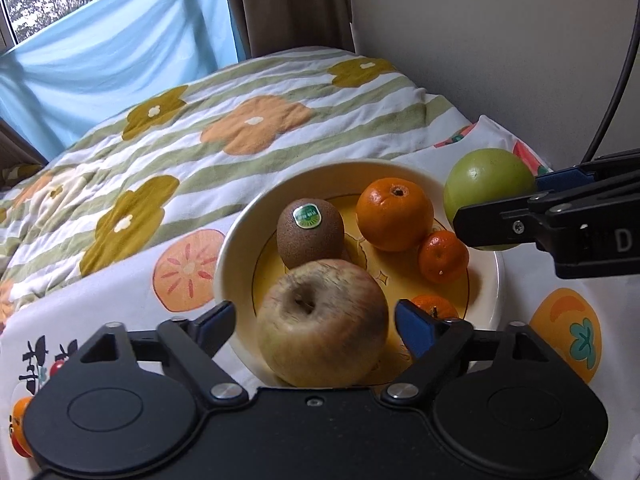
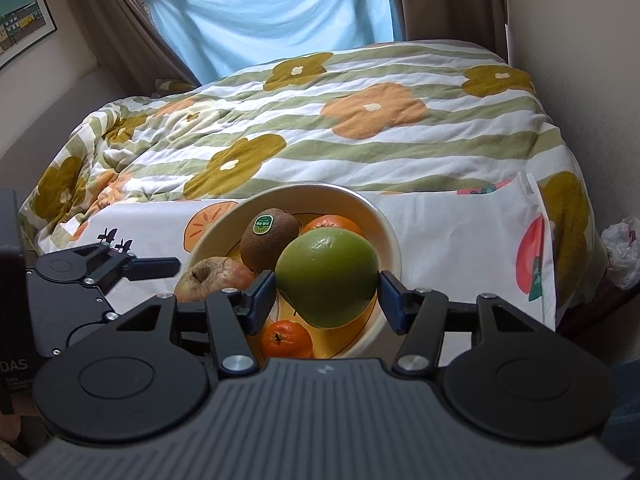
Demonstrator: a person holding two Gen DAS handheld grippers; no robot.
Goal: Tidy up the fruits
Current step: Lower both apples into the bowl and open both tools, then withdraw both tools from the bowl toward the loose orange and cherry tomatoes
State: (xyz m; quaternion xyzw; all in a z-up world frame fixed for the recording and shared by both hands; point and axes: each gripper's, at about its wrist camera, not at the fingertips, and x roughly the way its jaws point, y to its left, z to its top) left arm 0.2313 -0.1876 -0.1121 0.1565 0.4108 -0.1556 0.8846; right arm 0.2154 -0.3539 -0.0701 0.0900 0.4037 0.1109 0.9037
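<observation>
A cream bowl (image 1: 232, 248) with a yellow inside sits on a fruit-print cloth on the bed. It holds a kiwi (image 1: 310, 232), a large orange (image 1: 394, 214), two small mandarins (image 1: 443, 257) and a pale apple (image 1: 322, 324). My left gripper (image 1: 316, 320) is open, its fingers apart on either side of the apple without touching it. My right gripper (image 2: 328, 292) is shut on a green fruit (image 2: 328, 278) and holds it above the bowl's right side (image 2: 394, 256). The green fruit also shows in the left wrist view (image 1: 486, 188).
A striped flower quilt (image 2: 360, 128) covers the bed behind the bowl. A wall (image 1: 500, 40) is close on the right, curtains and a blue sheet at the back. A white plastic bag (image 2: 620, 248) lies beside the bed on the right.
</observation>
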